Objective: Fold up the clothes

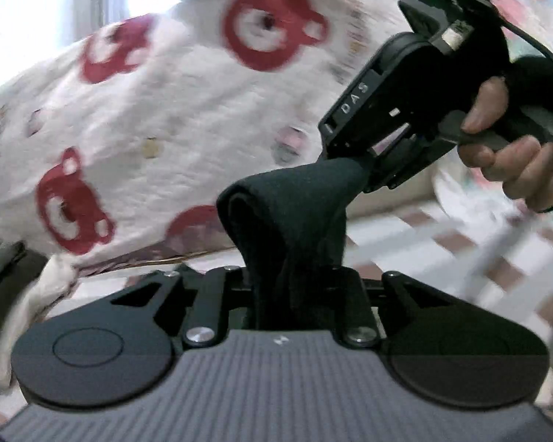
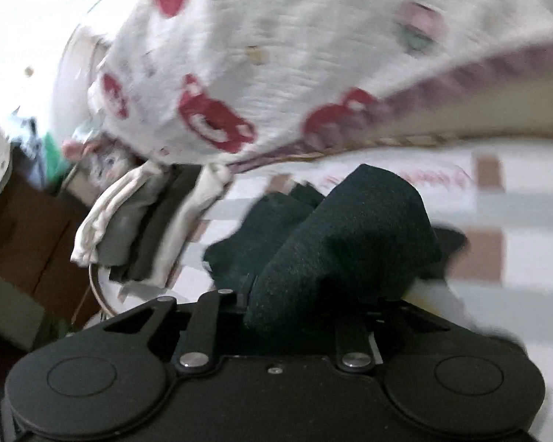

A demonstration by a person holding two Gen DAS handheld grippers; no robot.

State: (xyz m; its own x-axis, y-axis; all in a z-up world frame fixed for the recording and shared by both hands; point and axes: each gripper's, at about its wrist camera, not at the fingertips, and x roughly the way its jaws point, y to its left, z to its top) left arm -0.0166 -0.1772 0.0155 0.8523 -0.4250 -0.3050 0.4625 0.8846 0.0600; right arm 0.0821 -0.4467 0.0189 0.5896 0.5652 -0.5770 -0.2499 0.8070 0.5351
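Observation:
A black garment (image 1: 295, 202) stretches between both grippers above a checked bed sheet. In the left wrist view its lower end is bunched in my left gripper (image 1: 287, 294), which is shut on it, with the fingertips hidden by the fabric. The upper end runs to the right gripper (image 1: 368, 169), whose jaws pinch it while a person's hand (image 1: 516, 162) grips the handle. The right wrist view shows the same black garment (image 2: 350, 243) folded over and clamped in the right gripper (image 2: 295, 302), its far part trailing onto the sheet.
A white blanket with red bear prints (image 1: 166, 110) (image 2: 276, 37) rises behind. The checked bed sheet (image 1: 479, 258) (image 2: 516, 202) spreads to the right. At the left edge lies a pile of folded clothes (image 2: 136, 228), beside a brown box (image 2: 25, 228).

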